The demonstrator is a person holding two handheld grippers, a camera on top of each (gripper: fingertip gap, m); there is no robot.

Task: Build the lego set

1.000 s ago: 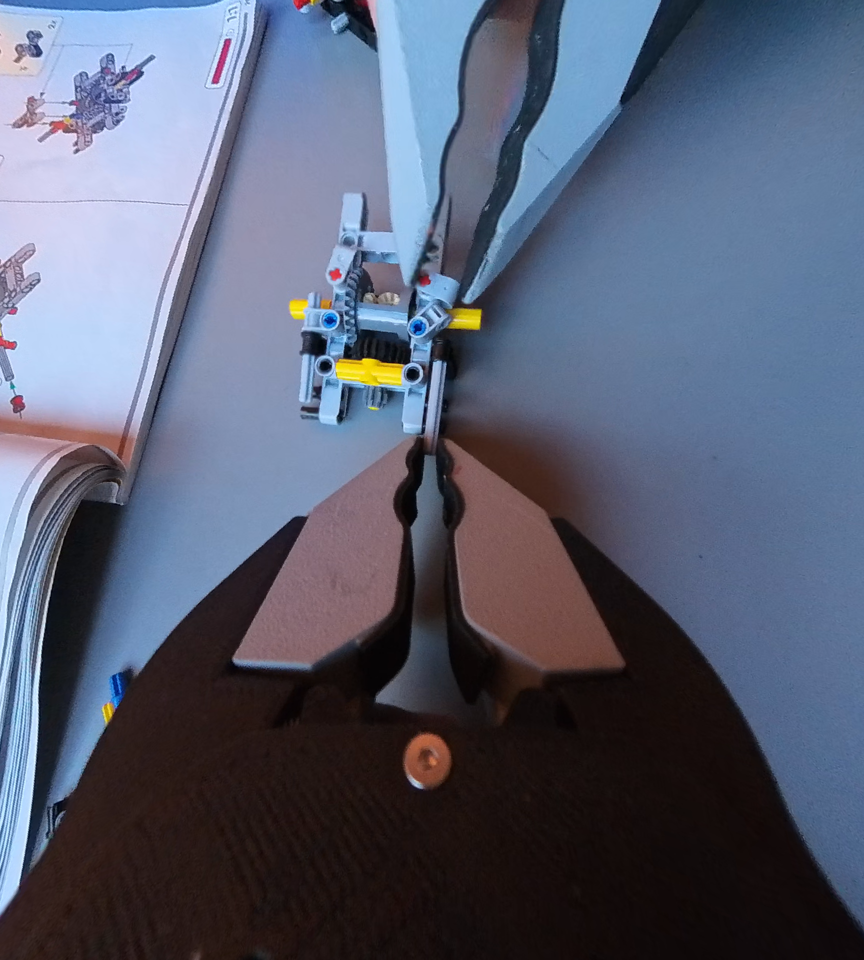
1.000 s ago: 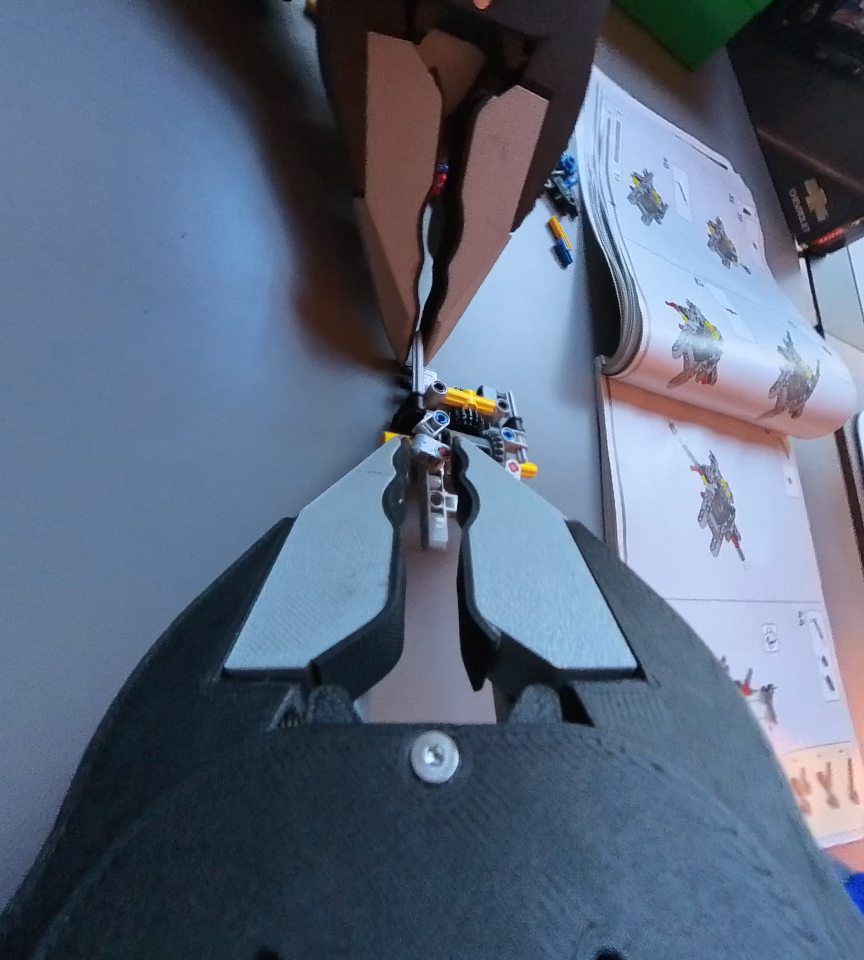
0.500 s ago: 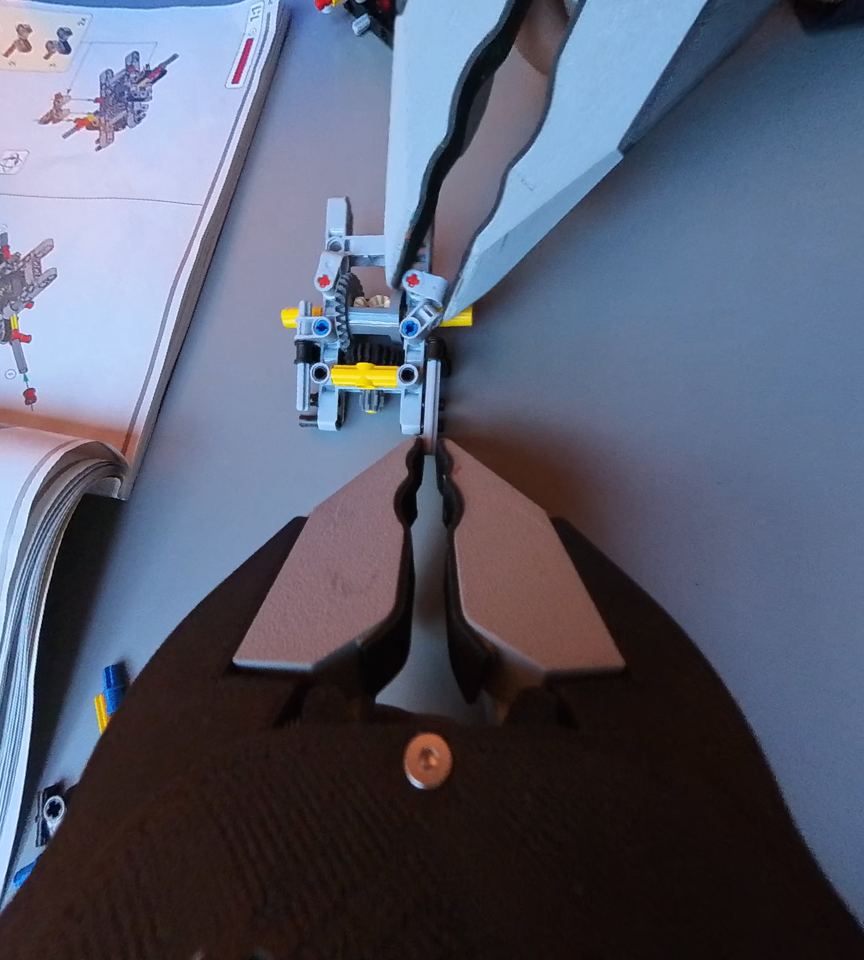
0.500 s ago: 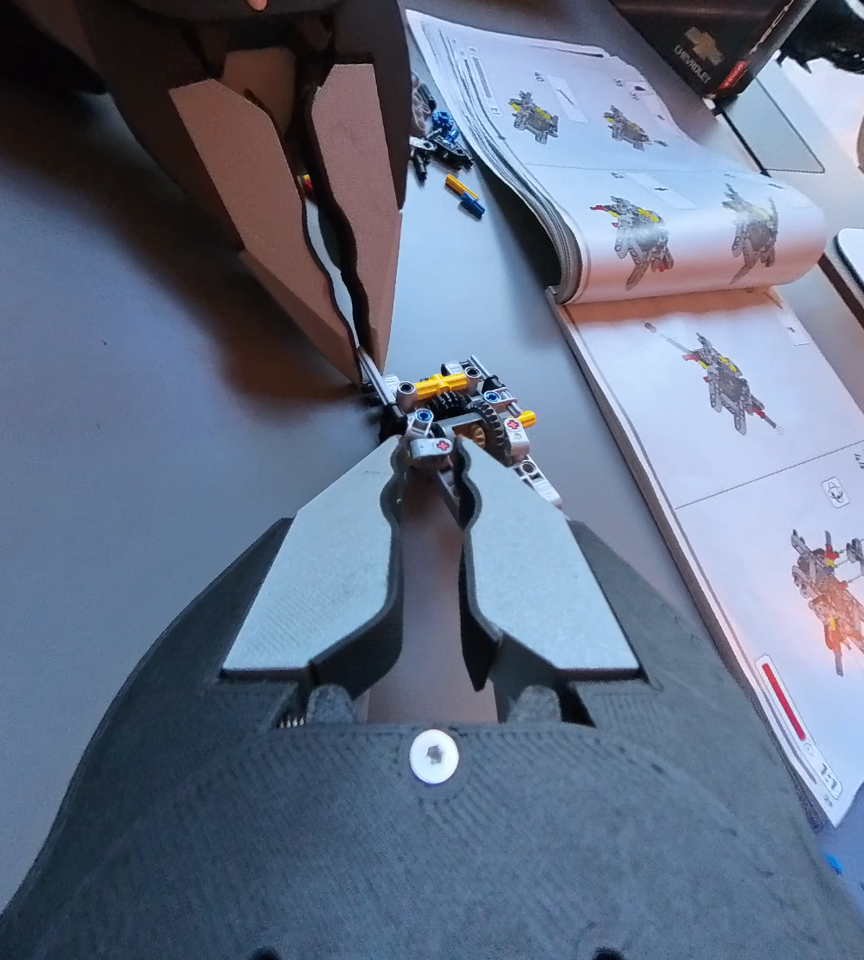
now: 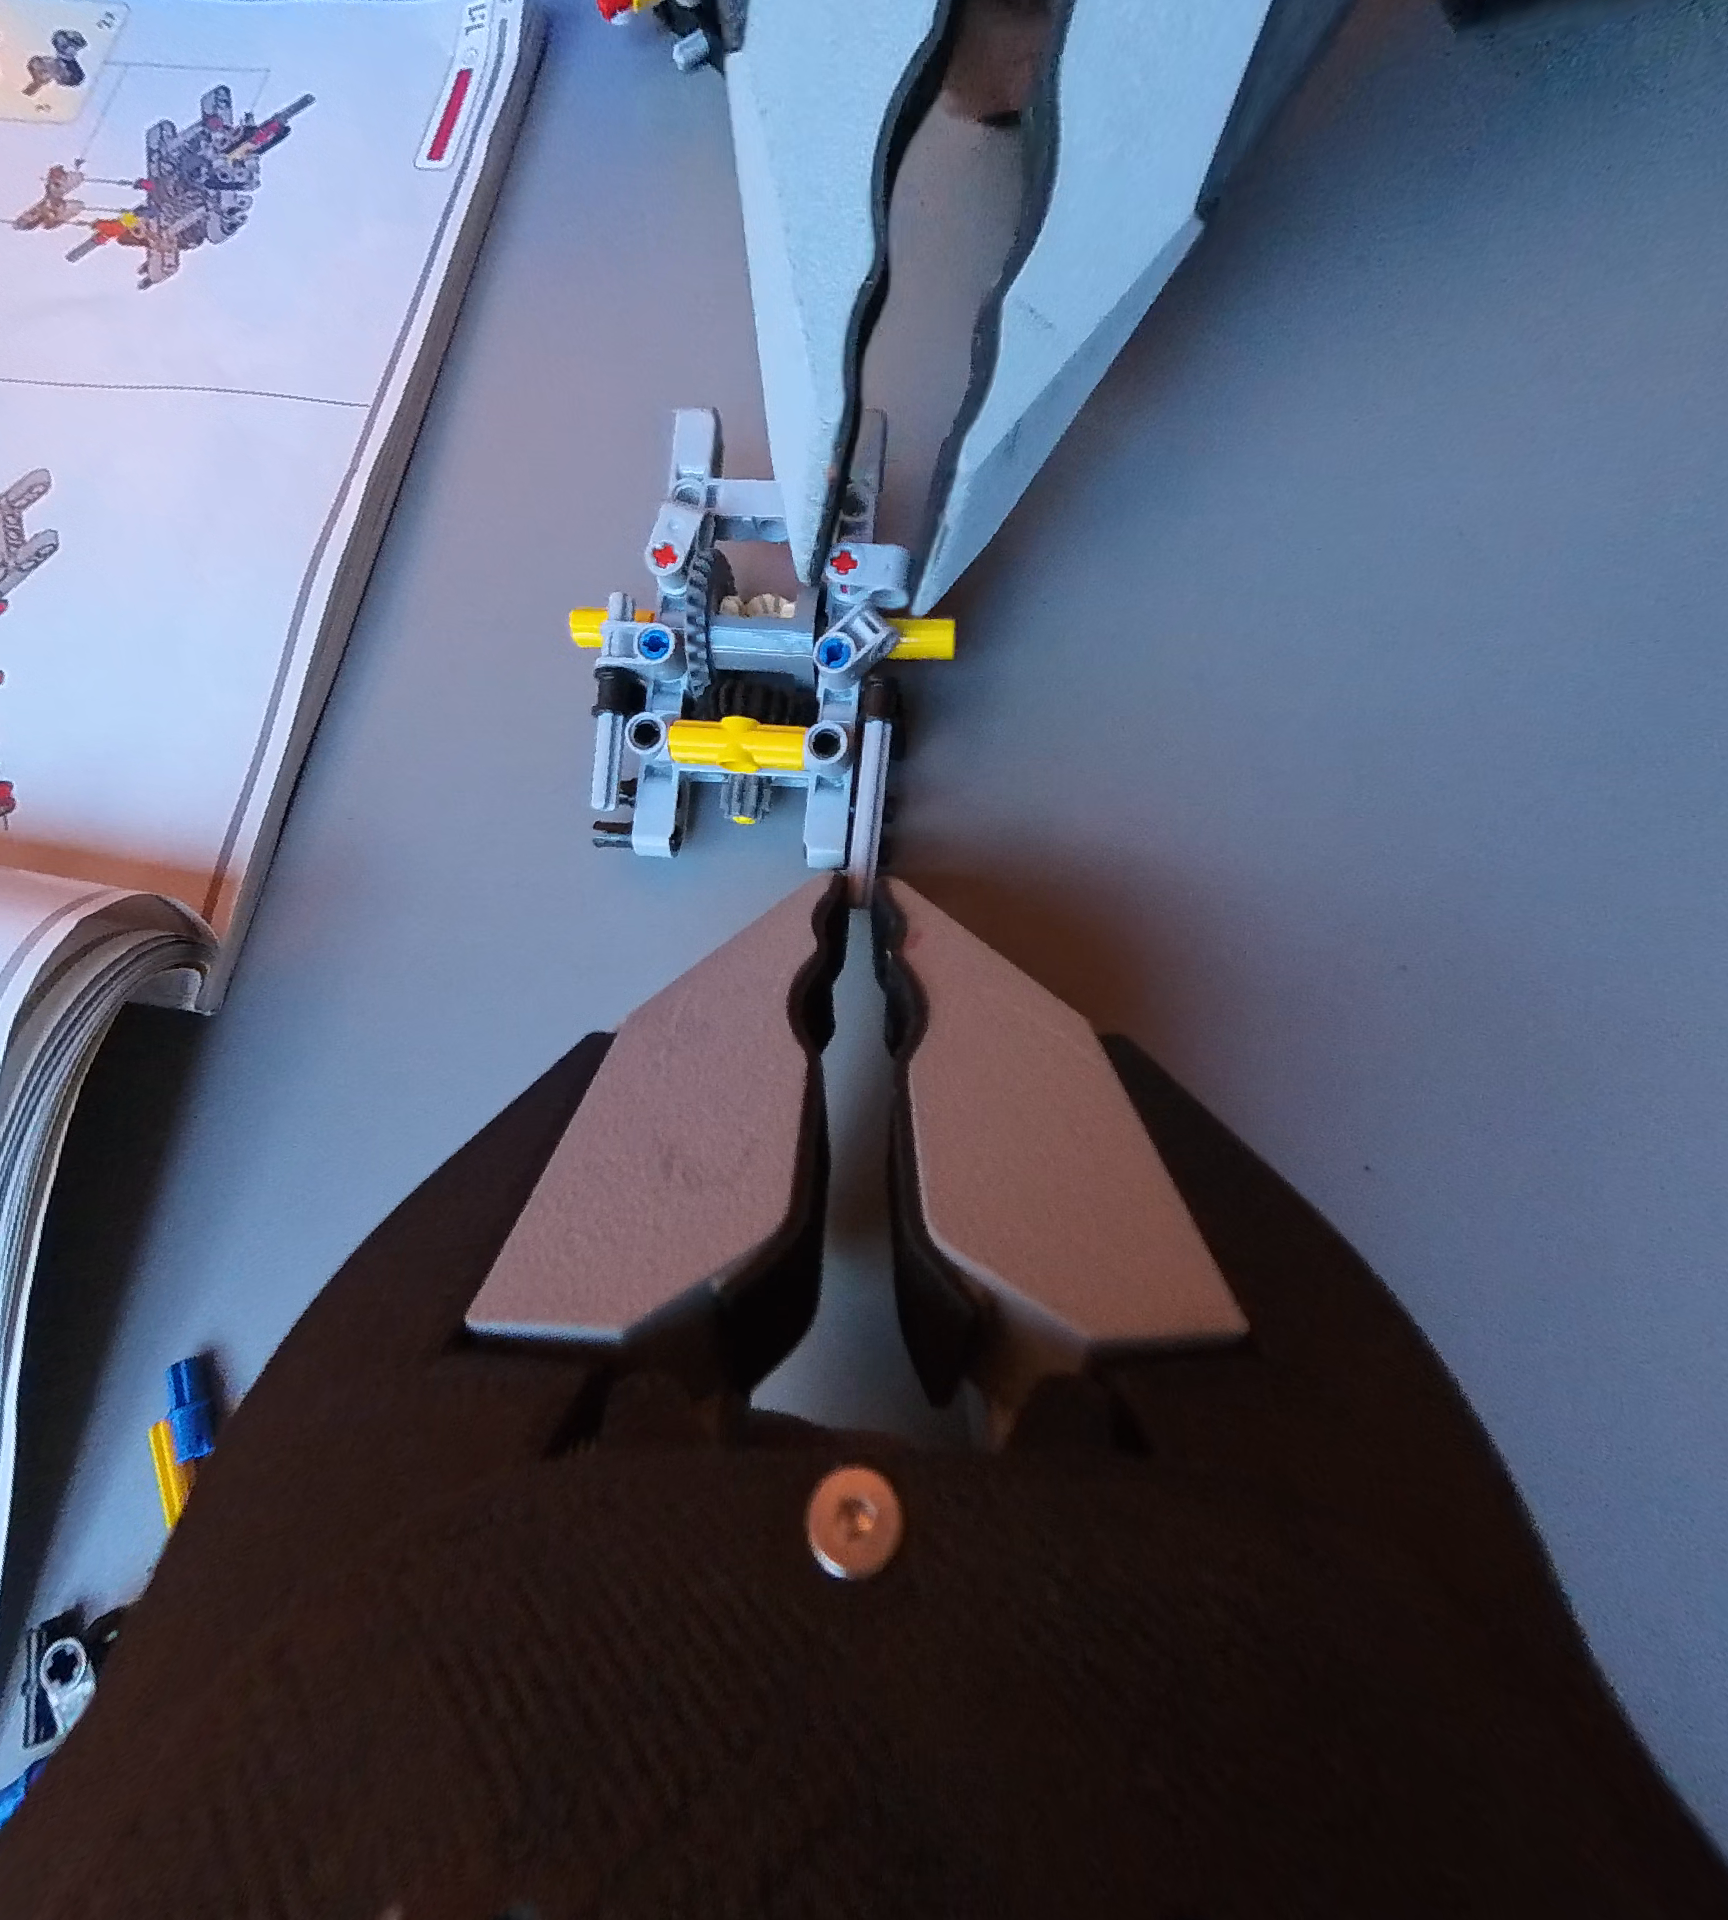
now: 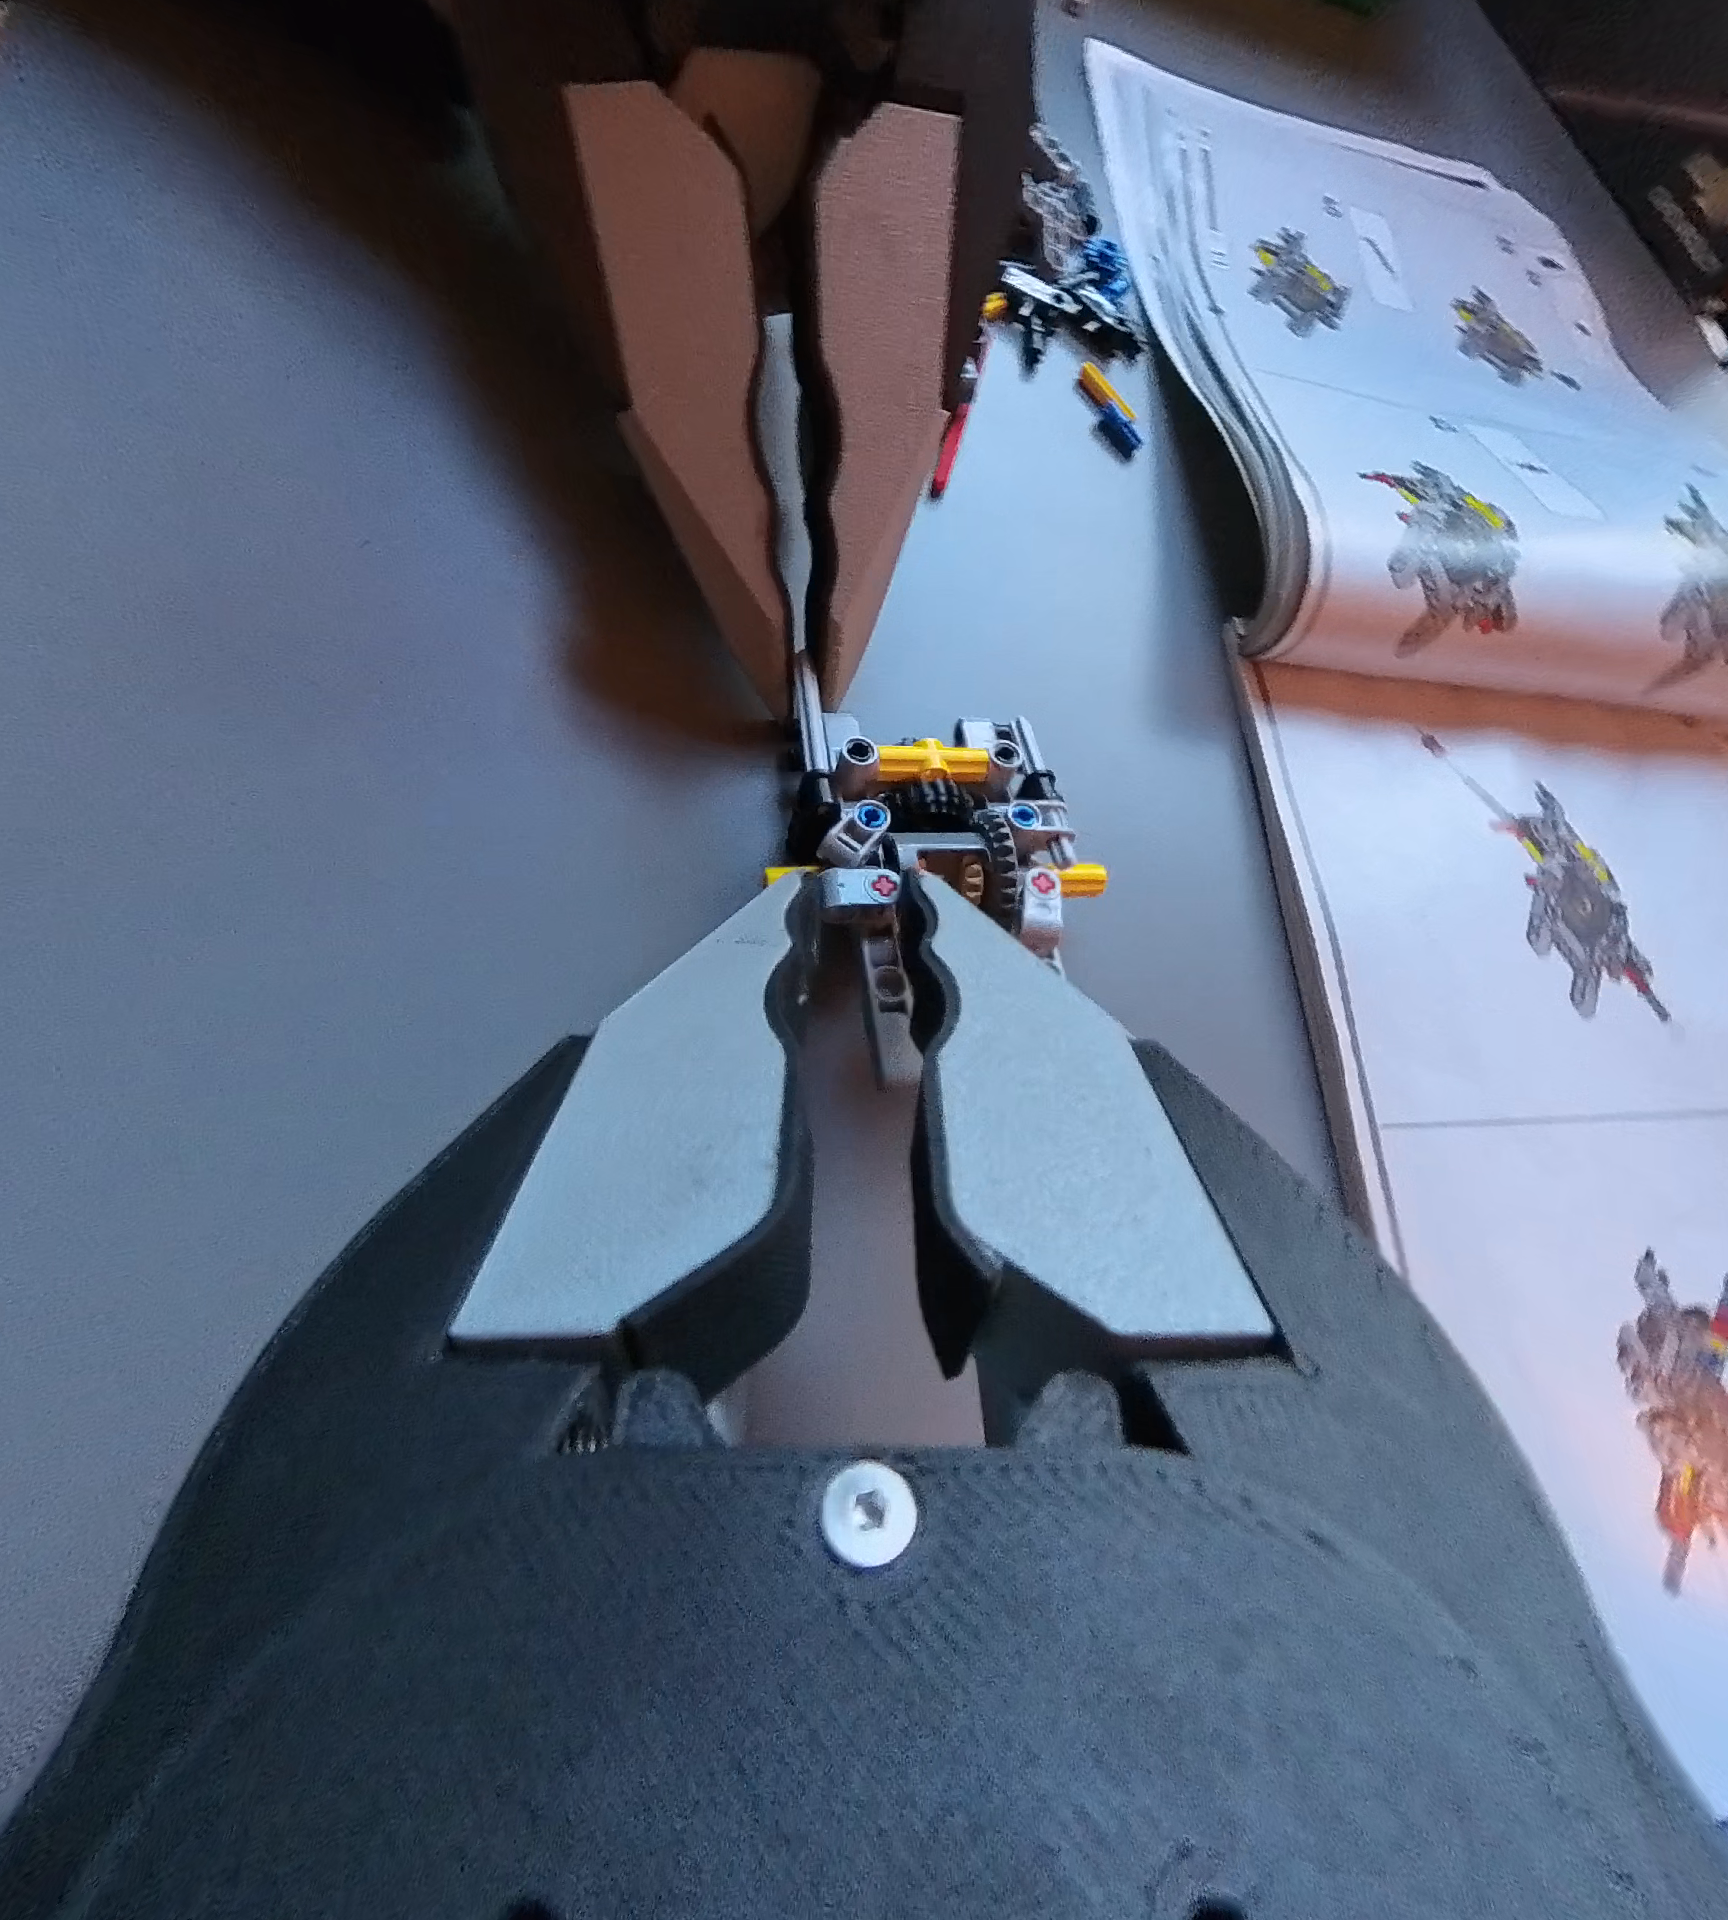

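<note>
Booklet (image 5: 164,416) pages printed, unreadable; both claws (image 5: 858,883) (image 6: 907,883) pinch model (image 5: 746,686).

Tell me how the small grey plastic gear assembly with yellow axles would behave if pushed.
The grey plastic gear assembly looks light and would probably slide on the smooth grey table. Its frame seems stiff, but pushed-in pieces like the yellow axle might pop loose.

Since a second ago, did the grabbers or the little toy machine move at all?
Hardly. The left gripper stays pinched on the thin grey rod at the edge of the little brick model. The right gripper stays at the model's grey connector at the far end, though its view swung about. The model stayed on the grey table beside the open instruction booklet.
</note>
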